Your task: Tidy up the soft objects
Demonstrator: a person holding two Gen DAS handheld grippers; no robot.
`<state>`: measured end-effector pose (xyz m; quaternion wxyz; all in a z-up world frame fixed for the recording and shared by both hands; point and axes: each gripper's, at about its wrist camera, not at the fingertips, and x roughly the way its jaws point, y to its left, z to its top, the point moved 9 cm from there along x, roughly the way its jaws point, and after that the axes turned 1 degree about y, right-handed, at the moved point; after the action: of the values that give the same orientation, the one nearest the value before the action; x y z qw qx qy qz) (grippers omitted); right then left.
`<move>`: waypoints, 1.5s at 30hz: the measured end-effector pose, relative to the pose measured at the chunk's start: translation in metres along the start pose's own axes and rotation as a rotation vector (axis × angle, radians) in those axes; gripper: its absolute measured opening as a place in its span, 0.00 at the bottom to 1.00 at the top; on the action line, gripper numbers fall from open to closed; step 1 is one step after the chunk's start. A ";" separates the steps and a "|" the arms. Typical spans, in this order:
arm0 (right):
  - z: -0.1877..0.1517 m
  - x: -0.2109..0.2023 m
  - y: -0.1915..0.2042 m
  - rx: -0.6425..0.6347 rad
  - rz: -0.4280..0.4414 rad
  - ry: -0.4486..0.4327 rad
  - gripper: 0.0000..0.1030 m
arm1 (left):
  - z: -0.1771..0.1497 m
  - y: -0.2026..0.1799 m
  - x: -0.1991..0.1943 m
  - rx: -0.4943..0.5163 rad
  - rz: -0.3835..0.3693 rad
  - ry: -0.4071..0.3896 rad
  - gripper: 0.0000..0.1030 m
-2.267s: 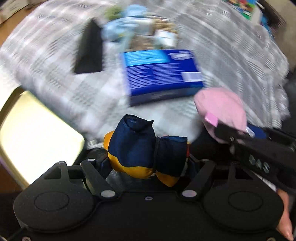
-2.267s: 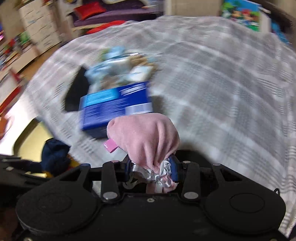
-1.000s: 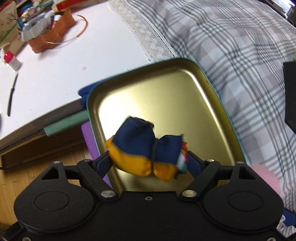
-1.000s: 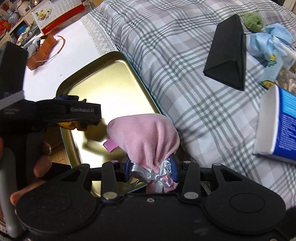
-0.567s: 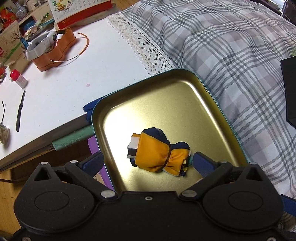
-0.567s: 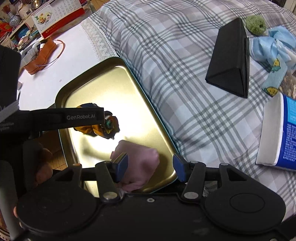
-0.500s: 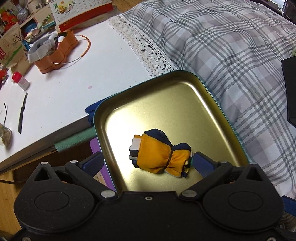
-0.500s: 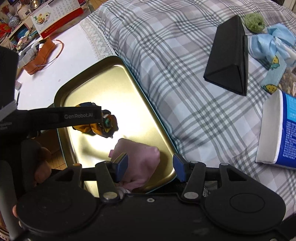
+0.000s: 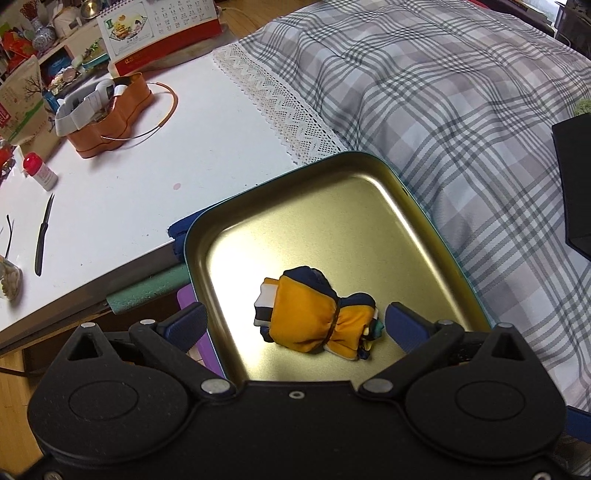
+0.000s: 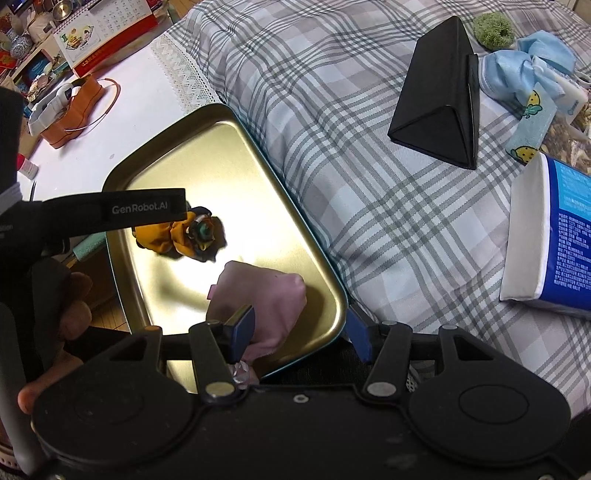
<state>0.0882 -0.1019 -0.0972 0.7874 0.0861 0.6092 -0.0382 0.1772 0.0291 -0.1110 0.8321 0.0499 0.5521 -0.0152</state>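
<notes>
Left tool (image 9: 295, 325): jaws spread, holding nothing; hovers over the near end of the tray.
Right tool (image 10: 301, 332): jaws spread, nothing pinched; sits at the tray's near right corner.
Tray (image 10: 280, 192): gold metal, on the bed's left edge, butting against the white worktop (image 9: 129, 177).
Yellow-navy bundle (image 9: 317, 317): lies flat in the tray, between the left tool's fingers but not touching either; long axis runs across the gap, tied waist roughly mid-length.
Pink cloth (image 10: 266, 299): lies in the tray's near right part, just ahead of the right tool's left finger; touching or not, can't tell.
Still out on the bed: blue cloth bundle (image 10: 524, 70), green fuzzy ball (image 10: 493, 27), both toward the far right, well apart from the tray.
Key relation: leftovers lie forward-right of the right tool, past the black triangular case (image 10: 439, 99); right hand is nearer, I'd guess it goes next.
Not soft: blue box (image 10: 554, 240), leave it.
</notes>
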 end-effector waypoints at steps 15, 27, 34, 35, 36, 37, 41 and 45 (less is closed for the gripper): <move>-0.019 -0.022 -0.013 0.029 0.000 -0.035 0.55 | -0.006 0.004 0.006 -0.001 0.021 0.024 0.96; -0.036 -0.051 -0.028 0.060 0.018 -0.091 0.59 | -0.011 0.003 -0.006 0.007 0.010 -0.018 0.96; -0.058 -0.066 -0.046 0.078 0.015 -0.113 0.61 | -0.028 -0.011 -0.016 0.050 -0.001 -0.014 0.96; -0.061 -0.069 -0.050 0.082 0.013 -0.116 0.61 | -0.032 -0.014 -0.018 0.055 -0.007 -0.012 0.96; -0.065 -0.071 -0.055 0.086 0.012 -0.119 0.61 | -0.036 -0.017 -0.020 0.063 -0.014 -0.008 0.96; -0.067 -0.074 -0.060 0.092 0.008 -0.123 0.62 | -0.040 -0.021 -0.022 0.074 -0.016 -0.004 0.96; -0.070 -0.092 -0.088 0.129 -0.006 -0.165 0.64 | -0.048 -0.038 -0.033 0.155 0.023 -0.015 0.96; -0.059 -0.120 -0.129 0.196 -0.043 -0.257 0.68 | -0.046 -0.062 -0.051 0.264 0.068 -0.042 0.96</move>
<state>-0.0195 -0.2229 -0.0074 0.8457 0.1439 0.4985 -0.1250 0.1105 -0.0297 -0.0856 0.8296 0.1774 0.5259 -0.0604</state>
